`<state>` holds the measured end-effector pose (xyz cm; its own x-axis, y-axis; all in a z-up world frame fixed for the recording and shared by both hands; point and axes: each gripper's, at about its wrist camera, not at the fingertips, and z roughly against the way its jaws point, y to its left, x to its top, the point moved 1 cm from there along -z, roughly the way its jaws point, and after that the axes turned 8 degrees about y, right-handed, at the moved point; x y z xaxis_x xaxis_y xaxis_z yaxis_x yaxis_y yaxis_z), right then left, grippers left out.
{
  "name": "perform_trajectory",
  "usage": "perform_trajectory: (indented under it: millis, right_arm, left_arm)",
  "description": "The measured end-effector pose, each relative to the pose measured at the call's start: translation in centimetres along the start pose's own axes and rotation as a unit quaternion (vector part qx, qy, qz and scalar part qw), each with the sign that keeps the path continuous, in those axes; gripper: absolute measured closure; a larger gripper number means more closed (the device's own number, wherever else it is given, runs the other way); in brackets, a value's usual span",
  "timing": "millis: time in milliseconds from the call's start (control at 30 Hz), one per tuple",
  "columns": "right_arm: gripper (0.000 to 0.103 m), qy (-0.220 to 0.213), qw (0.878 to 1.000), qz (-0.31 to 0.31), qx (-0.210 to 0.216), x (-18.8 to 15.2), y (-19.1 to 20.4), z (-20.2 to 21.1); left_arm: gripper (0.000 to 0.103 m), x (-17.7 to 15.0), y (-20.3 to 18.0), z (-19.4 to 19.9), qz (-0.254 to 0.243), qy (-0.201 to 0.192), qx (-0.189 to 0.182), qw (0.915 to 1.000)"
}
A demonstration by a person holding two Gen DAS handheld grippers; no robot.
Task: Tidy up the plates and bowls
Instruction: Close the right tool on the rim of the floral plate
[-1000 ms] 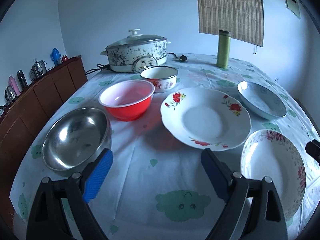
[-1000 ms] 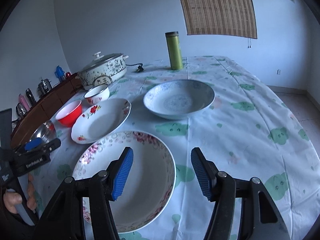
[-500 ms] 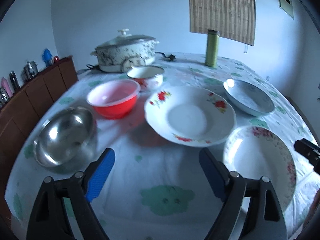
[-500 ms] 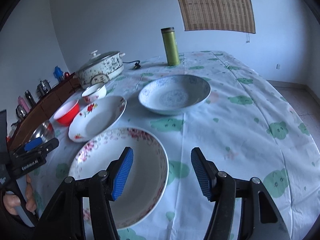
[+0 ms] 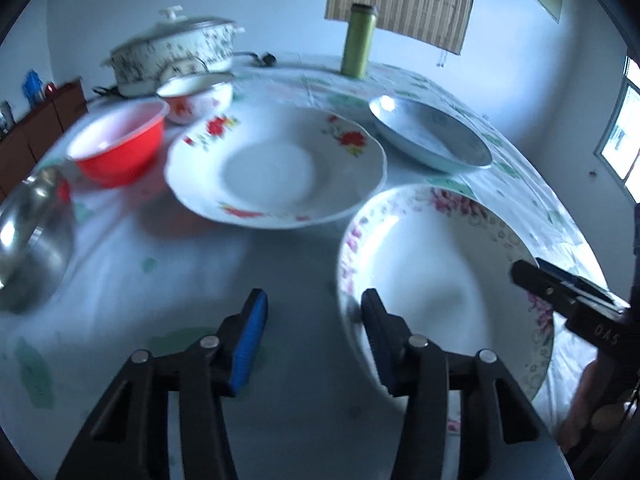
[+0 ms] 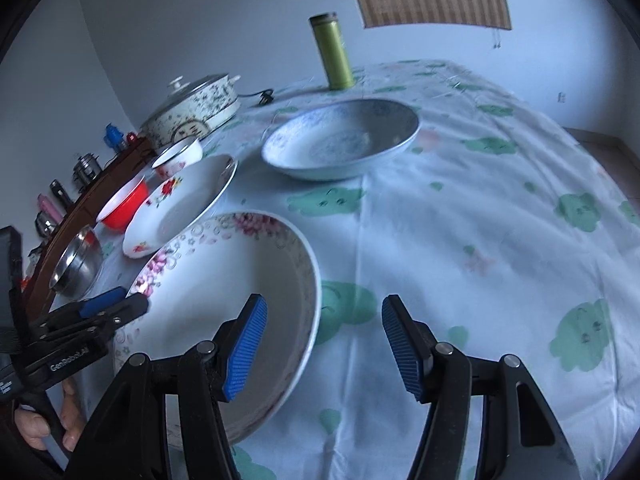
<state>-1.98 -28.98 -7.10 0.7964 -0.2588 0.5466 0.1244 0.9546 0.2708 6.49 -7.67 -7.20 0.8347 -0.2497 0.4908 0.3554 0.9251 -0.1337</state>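
Observation:
A white plate with pink flowers (image 5: 440, 280) lies on the tablecloth nearest to me. My left gripper (image 5: 312, 340) is at its left rim. Its jaws are closing; the rim runs just inside the right pad and nothing is pinched. My right gripper (image 6: 322, 344) is open astride the right rim of that plate (image 6: 224, 280), one pad over the dish and one over the cloth. Behind it lie a plate with red flowers (image 5: 276, 168) and a blue-patterned plate (image 5: 432, 140). To the left stand a red bowl (image 5: 120, 144), a small enamel bowl (image 5: 196, 96) and a steel bowl (image 5: 32, 232).
A lidded electric pot (image 5: 176, 52) and a green flask (image 5: 358, 40) stand at the far side of the table. A brown sideboard (image 6: 80, 208) with bottles runs along the left. Bare cloth (image 6: 500, 240) lies to the right of the plates.
My left gripper has swung right and down to the pink-flowered plate's left rim, and its jaws have narrowed. My right gripper has sunk closer over the same plate, jaws unchanged.

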Motion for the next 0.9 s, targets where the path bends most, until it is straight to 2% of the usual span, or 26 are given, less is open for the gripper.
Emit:
perform_trajectory:
  millis: [133,200,267,300,367,467,600,700,900]
  right_arm:
    - [0.05,0.015,1.0,0.008,0.002,0.1,0.3,-0.9]
    - [0.062,0.02,1.0,0.011,0.01,0.3,0.4,-1.2]
    - [0.078,0.028,0.999,0.019,0.017,0.6,0.7,-1.6]
    - [0.08,0.03,0.999,0.026,0.021,0.6,0.9,-1.7]
    - [0.079,0.027,0.999,0.037,0.019,0.7,1.2,-1.9]
    - [0.08,0.025,0.999,0.035,0.025,0.7,1.1,-2.0]
    - [0.08,0.027,0.999,0.026,0.029,0.3,1.1,-1.5]
    - [0.08,0.022,0.999,0.013,0.041,0.2,0.9,-0.6]
    - [0.08,0.009,0.999,0.025,0.037,1.4,2.2,0.7]
  left_arm:
    - [0.054,0.1,-1.0,-0.6,-0.009,0.004,-0.006,0.9999]
    - [0.055,0.2,-1.2,-0.7,-0.009,0.009,-0.014,0.9998]
    - [0.061,0.4,-1.6,-0.9,-0.014,0.008,-0.019,0.9997]
    - [0.067,0.5,-1.7,-0.9,-0.016,0.008,-0.025,0.9995]
    - [0.071,0.6,-1.9,-1.0,-0.018,0.009,-0.035,0.9992]
    - [0.071,0.6,-2.0,-1.0,-0.015,0.008,-0.038,0.9991]
    - [0.072,0.4,-1.4,-0.6,0.002,0.012,-0.066,0.9977]
    - [0.073,0.2,-1.8,0.2,-0.005,0.003,-0.06,0.9982]
    - [0.073,1.0,-1.1,2.0,0.001,-0.023,-0.045,0.9987]
